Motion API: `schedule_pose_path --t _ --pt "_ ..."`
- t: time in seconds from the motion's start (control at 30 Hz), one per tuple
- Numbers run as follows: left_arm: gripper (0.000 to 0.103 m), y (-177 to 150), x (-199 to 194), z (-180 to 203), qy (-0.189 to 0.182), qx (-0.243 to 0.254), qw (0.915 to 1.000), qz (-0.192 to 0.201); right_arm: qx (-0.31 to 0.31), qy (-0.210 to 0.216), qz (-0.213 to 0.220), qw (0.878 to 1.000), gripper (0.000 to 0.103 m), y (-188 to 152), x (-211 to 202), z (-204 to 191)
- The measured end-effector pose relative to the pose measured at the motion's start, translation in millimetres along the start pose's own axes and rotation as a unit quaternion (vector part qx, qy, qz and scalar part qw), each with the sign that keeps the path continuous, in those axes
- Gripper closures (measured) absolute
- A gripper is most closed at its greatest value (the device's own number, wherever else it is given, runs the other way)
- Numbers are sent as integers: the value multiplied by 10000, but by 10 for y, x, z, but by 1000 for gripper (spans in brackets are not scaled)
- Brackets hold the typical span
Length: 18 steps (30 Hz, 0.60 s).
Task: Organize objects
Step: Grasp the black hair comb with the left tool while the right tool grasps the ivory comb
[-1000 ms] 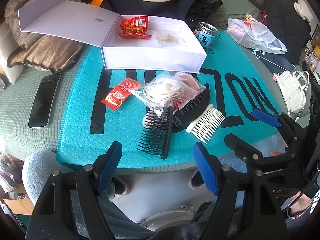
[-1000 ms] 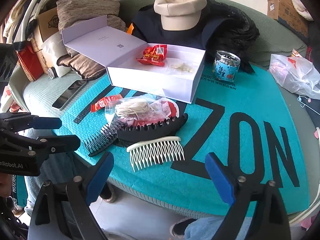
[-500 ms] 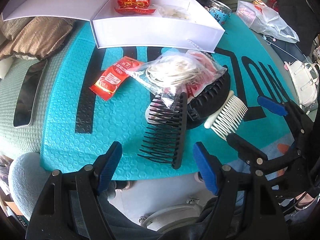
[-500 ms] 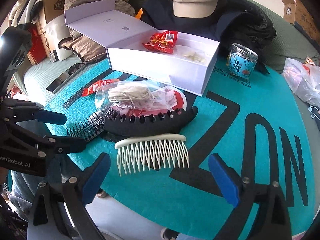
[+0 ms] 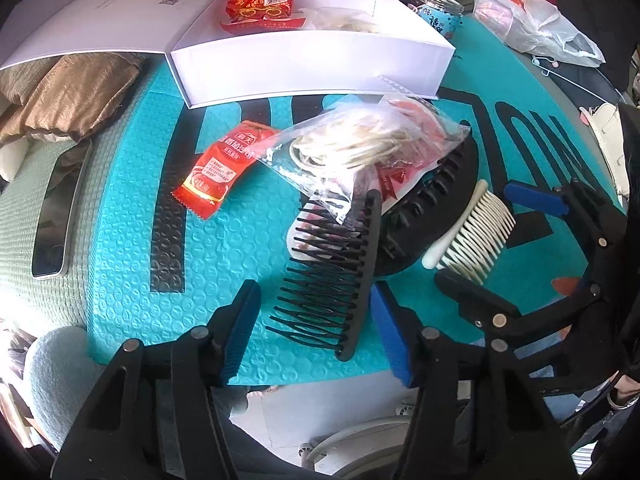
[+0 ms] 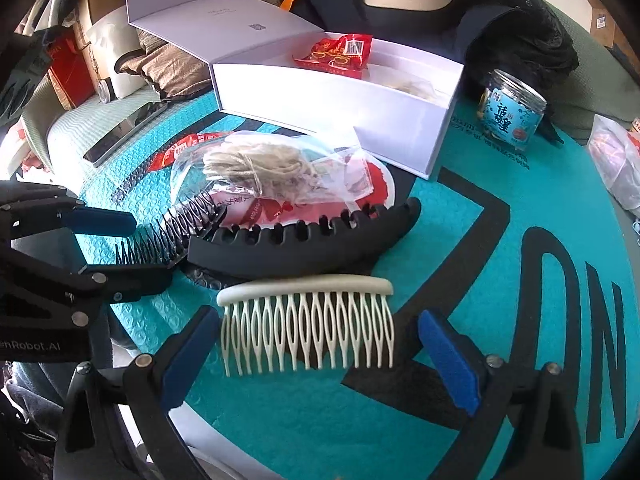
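Black comb [image 5: 332, 276] sits between my closing left gripper [image 5: 316, 332], pads not yet touching; right gripper [image 6: 320, 364] gapes wide astride the cream comb [image 6: 308, 320], both bound for the white box [image 6: 332, 100]

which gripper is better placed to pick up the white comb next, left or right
Right. The right gripper has its jaws wide on either side of the white comb, teeth pointing toward it. The left gripper is closing around the black comb instead, pads not yet touching it.
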<state>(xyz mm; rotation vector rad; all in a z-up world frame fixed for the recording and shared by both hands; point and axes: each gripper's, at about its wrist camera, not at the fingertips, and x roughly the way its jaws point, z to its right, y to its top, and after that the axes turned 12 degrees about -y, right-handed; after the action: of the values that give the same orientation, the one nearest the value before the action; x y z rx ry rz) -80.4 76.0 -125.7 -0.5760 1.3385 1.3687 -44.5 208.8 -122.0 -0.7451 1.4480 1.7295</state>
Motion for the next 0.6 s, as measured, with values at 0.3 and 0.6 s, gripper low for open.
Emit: schedule_pose_path --t 0.3,0.6 --pt "56 -97 -108 -89 -390 -193 9990 23 129 -40 9 9999 19 -19 -71 -25" --pt "56 -226 -255 -201 -436 -439 9981 38 208 83 53 9997 19 -127 -190 -36"
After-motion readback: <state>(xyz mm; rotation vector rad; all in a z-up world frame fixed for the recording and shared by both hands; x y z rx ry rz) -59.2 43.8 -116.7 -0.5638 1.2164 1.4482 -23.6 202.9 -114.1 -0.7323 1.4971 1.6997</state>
